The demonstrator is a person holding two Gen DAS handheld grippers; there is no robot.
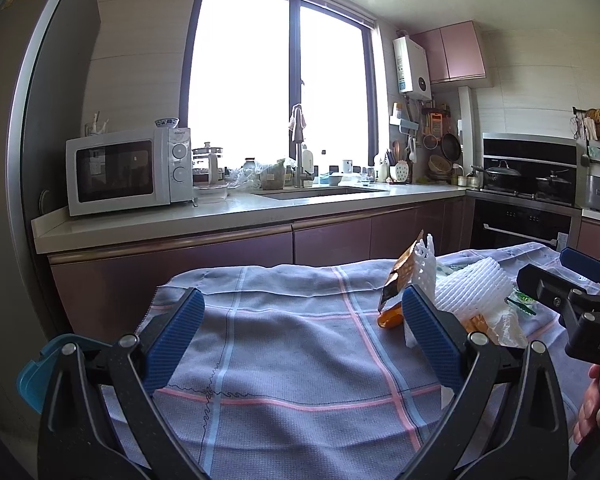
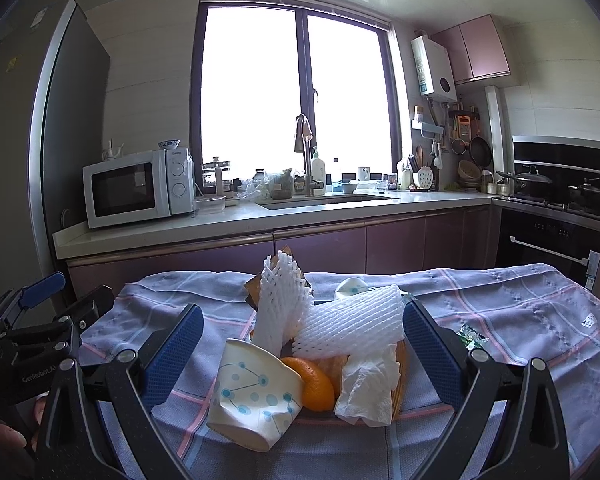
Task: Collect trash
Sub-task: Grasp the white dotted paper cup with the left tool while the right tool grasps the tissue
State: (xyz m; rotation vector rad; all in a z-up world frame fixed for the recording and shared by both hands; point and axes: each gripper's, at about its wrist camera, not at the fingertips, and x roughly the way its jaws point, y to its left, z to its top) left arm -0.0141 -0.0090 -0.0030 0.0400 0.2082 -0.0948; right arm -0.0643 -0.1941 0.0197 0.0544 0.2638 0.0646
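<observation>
A pile of trash lies on the checked cloth (image 2: pixel 500 320): a crushed paper cup (image 2: pixel 256 396) with blue dots, orange peel (image 2: pixel 314 380), a crumpled tissue (image 2: pixel 368 388), two white foam nets (image 2: pixel 352 320) and a brown snack wrapper (image 1: pixel 404 276). My right gripper (image 2: pixel 304 332) is open, its blue pads either side of the pile without touching it. My left gripper (image 1: pixel 300 320) is open over bare cloth, left of the pile, its right pad next to the orange peel (image 1: pixel 390 318). A small green wrapper (image 2: pixel 472 336) lies just right of the pile.
The table's far edge faces purple cabinets and a counter with a microwave (image 1: pixel 128 170) and a sink (image 2: pixel 328 200). An oven and stove (image 1: pixel 528 192) stand at the right. A teal plastic object (image 1: pixel 40 372) shows at the lower left beside the table.
</observation>
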